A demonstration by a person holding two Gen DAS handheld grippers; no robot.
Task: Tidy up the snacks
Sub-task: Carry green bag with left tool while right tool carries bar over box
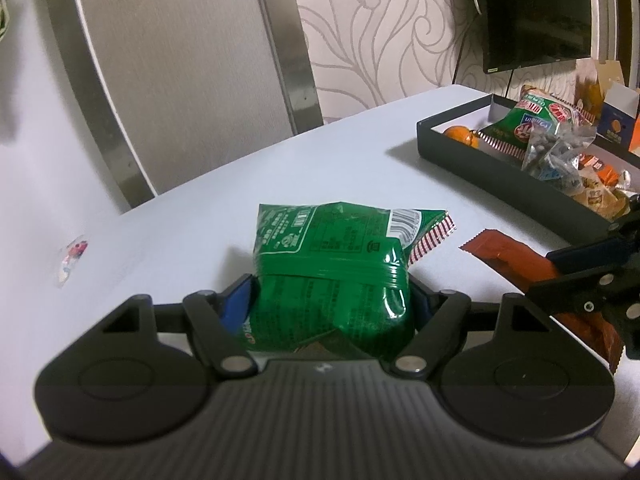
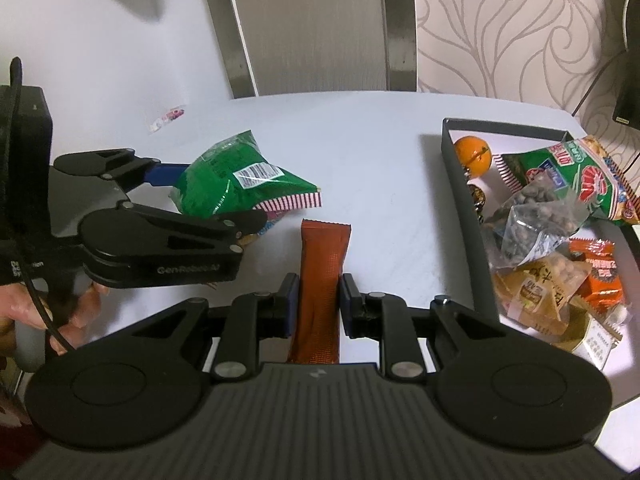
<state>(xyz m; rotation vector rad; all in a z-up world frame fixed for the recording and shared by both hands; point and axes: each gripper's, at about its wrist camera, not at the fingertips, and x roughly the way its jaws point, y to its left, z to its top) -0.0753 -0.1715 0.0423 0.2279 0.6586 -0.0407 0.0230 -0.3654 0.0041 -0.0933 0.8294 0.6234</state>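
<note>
A green snack bag (image 1: 332, 276) (image 2: 224, 184) is squeezed between the blue pads of my left gripper (image 1: 332, 300) (image 2: 212, 196), which is shut on it just above the white table (image 1: 200, 220). A long red-brown stick packet (image 2: 324, 256) (image 1: 500, 252) sits between the pads of my right gripper (image 2: 319, 300) (image 1: 560, 270), shut on its near half. The packet's far end points away over the table. A black tray (image 2: 460, 184) (image 1: 480, 160) at the right holds several snack packets, another green bag (image 2: 580, 176) and an orange ball (image 2: 472, 154).
A small clear candy wrapper (image 1: 72, 256) (image 2: 168, 116) lies at the table's far left. A grey chair back (image 2: 316, 24) stands behind the table. A dark screen (image 1: 536, 12) and cardboard boxes (image 1: 616, 108) are beyond the tray. A hand (image 2: 24, 312) grips the left gripper's handle.
</note>
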